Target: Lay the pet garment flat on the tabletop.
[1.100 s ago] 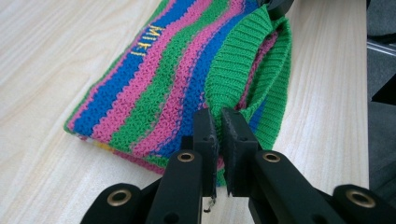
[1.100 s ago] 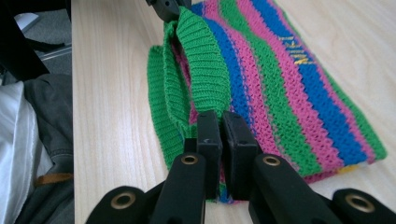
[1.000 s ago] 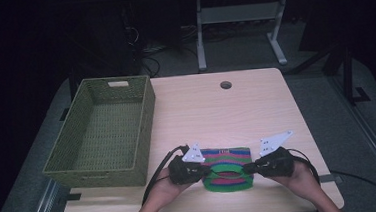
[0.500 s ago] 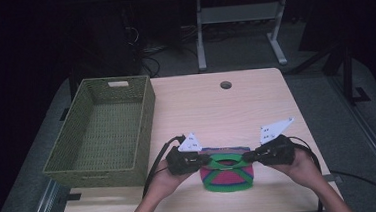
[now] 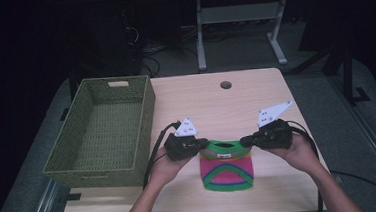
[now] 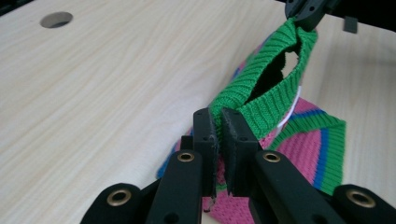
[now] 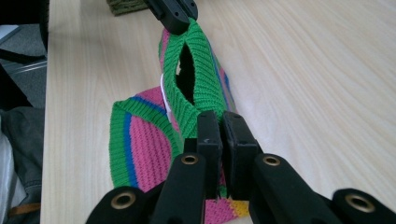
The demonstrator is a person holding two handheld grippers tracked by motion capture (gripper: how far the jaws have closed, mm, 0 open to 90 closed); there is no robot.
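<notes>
A small knitted garment (image 5: pixel 227 169), pink with green, blue and yellow bands, hangs stretched between my two grippers near the table's front edge. My left gripper (image 5: pixel 205 144) is shut on the left end of its green ribbed collar (image 6: pixel 261 100). My right gripper (image 5: pixel 243 141) is shut on the collar's right end (image 7: pixel 196 88). The collar is pulled open between them, and the garment's lower part rests on the table. In the left gripper view my jaws (image 6: pixel 218 140) pinch the green rib; in the right gripper view my jaws (image 7: pixel 220 137) do the same.
A green woven basket (image 5: pixel 102 132) stands on the left of the wooden table (image 5: pixel 216 104). A round cable hole (image 5: pixel 225 85) sits near the far edge. Beyond the table stand a metal frame (image 5: pixel 240 27) and cables on the dark floor.
Both grippers have risen and moved a little away from the front edge, lifting the garment by its collar. It was bunched flat; now it hangs unfolded below them.
</notes>
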